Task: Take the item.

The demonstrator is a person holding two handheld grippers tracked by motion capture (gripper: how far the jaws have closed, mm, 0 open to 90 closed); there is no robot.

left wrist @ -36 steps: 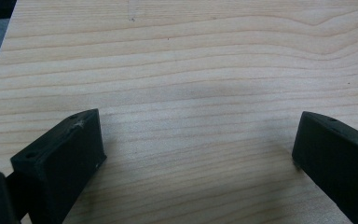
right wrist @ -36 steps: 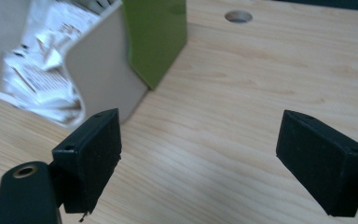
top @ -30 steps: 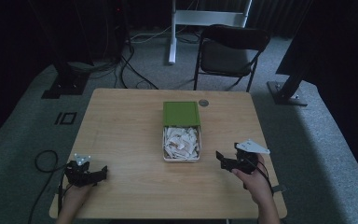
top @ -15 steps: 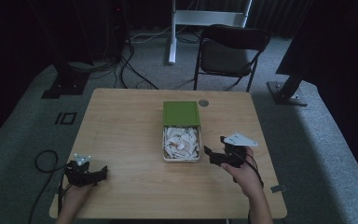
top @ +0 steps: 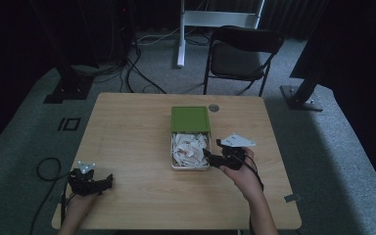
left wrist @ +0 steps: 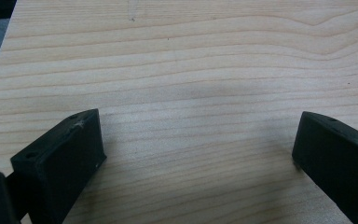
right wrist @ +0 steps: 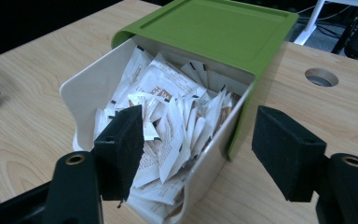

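Note:
A white box [top: 190,167] of several white sachets [top: 189,147] stands mid-table, its green lid [top: 190,119] slid back over the far half. My right gripper [top: 210,156] is at the box's near right corner, open. Its jaws have just been closing. In the right gripper view [right wrist: 198,135] one jaw hangs over the sachets [right wrist: 168,93] and the other outside the box wall [right wrist: 91,84], with no pad pressing on anything. My left gripper [top: 109,179] rests near the table's front left, open [left wrist: 196,135] over bare wood.
The wooden table [top: 127,127] has a round cable hole [top: 213,107] just behind the lid. A dark folding chair [top: 242,54] stands beyond the far edge. A cable loop [top: 46,166] lies on the floor at the left.
My right gripper has moved left, up to the box's right side, and its jaws stand narrower. The left gripper has stayed put.

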